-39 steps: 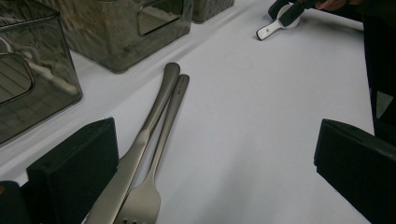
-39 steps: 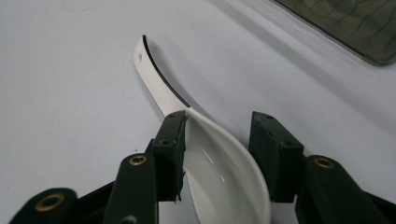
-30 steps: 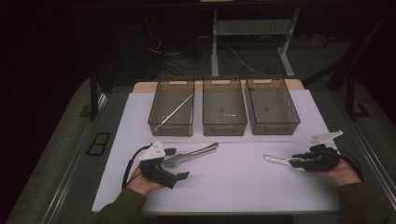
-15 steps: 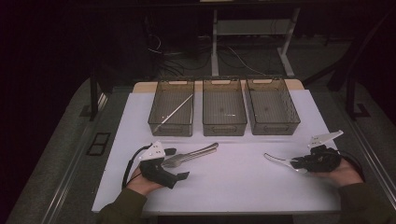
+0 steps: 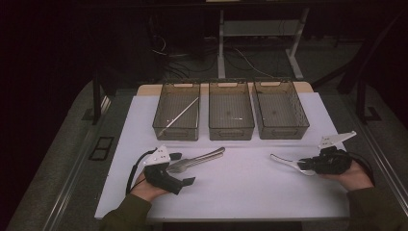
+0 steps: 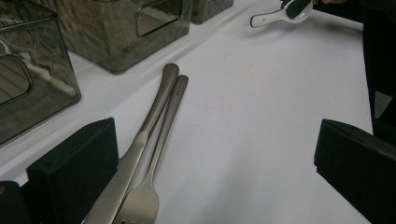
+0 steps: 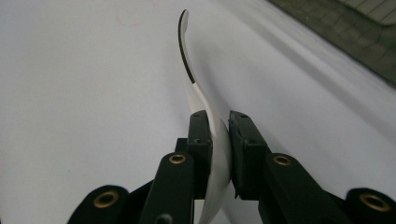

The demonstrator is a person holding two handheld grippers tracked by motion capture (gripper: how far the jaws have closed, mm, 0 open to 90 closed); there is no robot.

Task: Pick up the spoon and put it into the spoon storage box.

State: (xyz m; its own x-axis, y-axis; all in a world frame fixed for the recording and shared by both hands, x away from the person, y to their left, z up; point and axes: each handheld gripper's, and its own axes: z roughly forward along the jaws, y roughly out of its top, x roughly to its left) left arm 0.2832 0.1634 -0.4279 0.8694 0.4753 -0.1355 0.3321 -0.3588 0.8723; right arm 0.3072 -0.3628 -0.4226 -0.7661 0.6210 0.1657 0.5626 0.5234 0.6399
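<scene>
A metal fork (image 6: 159,144) and a knife (image 6: 140,135) lie side by side on the white table, handles pointing toward the bins. My left gripper (image 5: 183,168) stands open around their near ends, and in the left gripper view (image 6: 215,154) they lie close to its left jaw. In the high view the fork and knife pair (image 5: 199,159) sits just right of that gripper. My right gripper (image 5: 304,166) is shut on a white spoon (image 5: 283,161), whose handle sticks out to the left. In the right gripper view (image 7: 219,135) the spoon (image 7: 189,63) stands on edge between the pads.
Three clear grey bins stand in a row at the back: left bin (image 5: 175,132), middle bin (image 5: 231,131), right bin (image 5: 284,131). A thin pale stick (image 5: 180,114) lies slanted in the left bin. The white table top (image 5: 240,187) lies bare between the hands.
</scene>
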